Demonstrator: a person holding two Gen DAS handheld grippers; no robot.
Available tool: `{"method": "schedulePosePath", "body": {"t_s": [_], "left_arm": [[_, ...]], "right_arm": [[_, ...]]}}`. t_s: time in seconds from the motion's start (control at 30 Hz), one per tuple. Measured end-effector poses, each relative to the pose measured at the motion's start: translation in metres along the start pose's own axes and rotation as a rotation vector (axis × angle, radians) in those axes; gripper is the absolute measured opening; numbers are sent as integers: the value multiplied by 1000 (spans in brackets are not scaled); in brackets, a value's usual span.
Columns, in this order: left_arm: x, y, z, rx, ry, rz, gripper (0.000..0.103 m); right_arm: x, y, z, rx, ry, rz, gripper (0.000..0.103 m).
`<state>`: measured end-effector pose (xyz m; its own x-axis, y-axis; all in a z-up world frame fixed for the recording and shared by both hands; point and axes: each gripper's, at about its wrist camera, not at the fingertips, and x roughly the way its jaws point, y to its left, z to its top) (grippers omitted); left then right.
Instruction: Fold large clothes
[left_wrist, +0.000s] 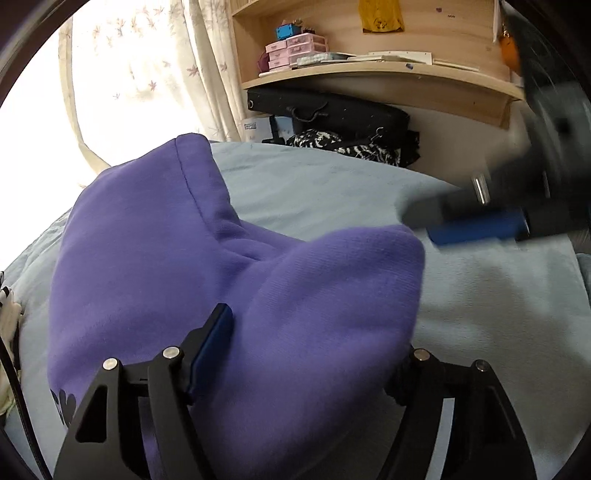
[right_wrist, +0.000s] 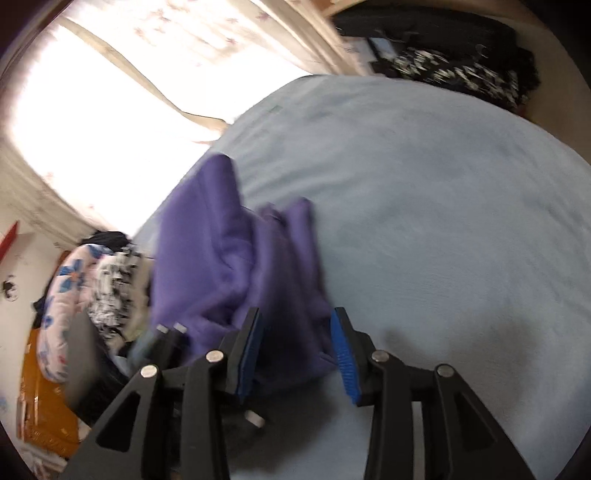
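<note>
Pale blue-grey bed sheet (left_wrist: 332, 177) covers a wide bed, mostly bare. Purple garment (left_wrist: 229, 280) lies bunched on its window side, 2 folds humped. Bright window with floral curtain (left_wrist: 155, 55) behind; wooden shelf (left_wrist: 369, 70) carries pink drawer boxes (left_wrist: 295, 51), a black case (left_wrist: 332, 110) beneath it. Left gripper (left_wrist: 314, 350): jaws spread wide, purple cloth draped between them, not pinched. Right gripper (right_wrist: 297, 354): jaws parted, cloth between them, neither pad visibly pressing. Heap of patterned clothes (right_wrist: 99, 284) at the bed's edge.
</note>
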<state>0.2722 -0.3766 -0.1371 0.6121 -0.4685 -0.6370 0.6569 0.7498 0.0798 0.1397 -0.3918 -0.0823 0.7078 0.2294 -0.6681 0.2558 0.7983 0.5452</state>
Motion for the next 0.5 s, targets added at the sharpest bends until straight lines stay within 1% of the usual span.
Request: {"method": "schedulePosePath", "body": {"t_s": [0.03,0.1,0.13,0.23,0.33,0.43,0.5], "left_arm": [[-1,1,-1,-9,0,-8,71],[-7,5,-5,-32,0,-29,71],[-11,6,-6,-42,-2,-39,71],[-27,7,-7,-50,-12,-60,71],[-47,8,-11,-33,-8,-70,71],[-73,14,-15,-33,0,-93,71],[-95,25,-16,-49,-18,-99,71]], "right_arm": [[1,6,4,-14,12,23,40],[8,20,13,-44,62,87,42],[12,26,15,-55,82,101,42],[33,38,19,-92,160,71,42],[55,35,15,-95,238,43,42],[64,31,12,-88,279,38,42],[65,29,11,-79,297,46,42]]}}
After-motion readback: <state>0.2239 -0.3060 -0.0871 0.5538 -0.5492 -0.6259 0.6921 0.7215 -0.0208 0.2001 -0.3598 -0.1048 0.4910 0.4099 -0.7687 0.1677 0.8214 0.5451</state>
